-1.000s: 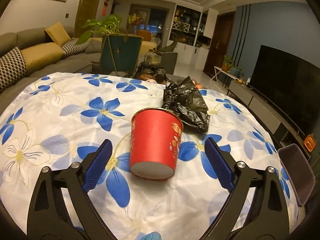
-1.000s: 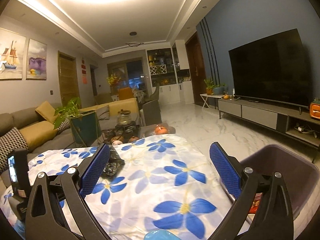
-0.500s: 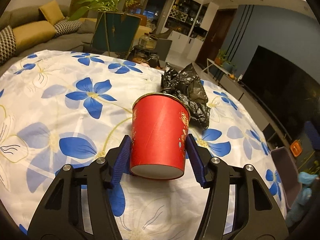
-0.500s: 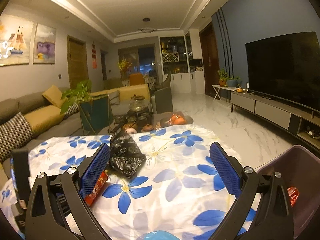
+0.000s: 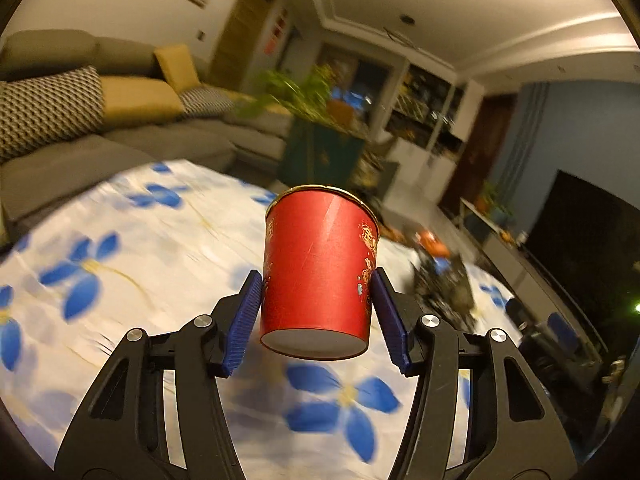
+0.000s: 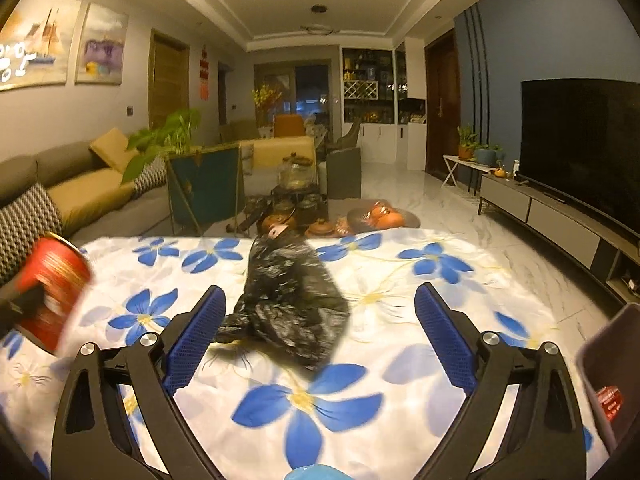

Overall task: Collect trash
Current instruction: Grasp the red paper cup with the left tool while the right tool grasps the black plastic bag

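The left gripper (image 5: 316,300) clamps a red paper cup (image 5: 320,276), upright above the flowered cloth (image 5: 120,280). The right gripper (image 6: 320,336) gapes wide, a crumpled black bag (image 6: 292,300) at twelve o'clock between its fingers.

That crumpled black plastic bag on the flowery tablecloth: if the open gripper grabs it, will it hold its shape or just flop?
The black bag looks thin and crinkled, so it will probably flop and sag. It lies loosely heaped, which suggests it is light. The right gripper may catch only a fold.
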A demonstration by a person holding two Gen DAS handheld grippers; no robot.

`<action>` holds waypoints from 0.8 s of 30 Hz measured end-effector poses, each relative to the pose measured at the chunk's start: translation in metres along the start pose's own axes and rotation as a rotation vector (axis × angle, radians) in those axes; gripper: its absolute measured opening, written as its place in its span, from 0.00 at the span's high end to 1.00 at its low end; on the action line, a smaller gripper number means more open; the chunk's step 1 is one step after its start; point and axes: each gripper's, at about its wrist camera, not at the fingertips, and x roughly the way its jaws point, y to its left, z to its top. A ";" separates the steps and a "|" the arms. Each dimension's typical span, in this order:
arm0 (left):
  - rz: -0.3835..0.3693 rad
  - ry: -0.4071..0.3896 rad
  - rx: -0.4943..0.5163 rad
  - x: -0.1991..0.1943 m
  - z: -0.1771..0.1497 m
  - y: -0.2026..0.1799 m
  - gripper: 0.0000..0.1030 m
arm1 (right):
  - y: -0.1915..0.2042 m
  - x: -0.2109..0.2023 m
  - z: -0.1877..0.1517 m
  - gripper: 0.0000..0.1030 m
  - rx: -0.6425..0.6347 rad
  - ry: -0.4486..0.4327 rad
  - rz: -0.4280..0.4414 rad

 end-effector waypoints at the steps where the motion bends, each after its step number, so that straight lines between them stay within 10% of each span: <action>1: 0.009 -0.009 -0.003 -0.002 0.003 0.004 0.47 | 0.002 0.005 0.000 0.11 -0.006 0.006 -0.005; 18: 0.047 -0.093 -0.031 -0.018 0.008 0.021 0.47 | 0.029 0.077 -0.009 0.28 -0.072 0.193 -0.010; 24: 0.052 -0.097 -0.024 -0.019 0.007 0.021 0.47 | 0.039 0.092 -0.012 0.51 -0.108 0.263 0.011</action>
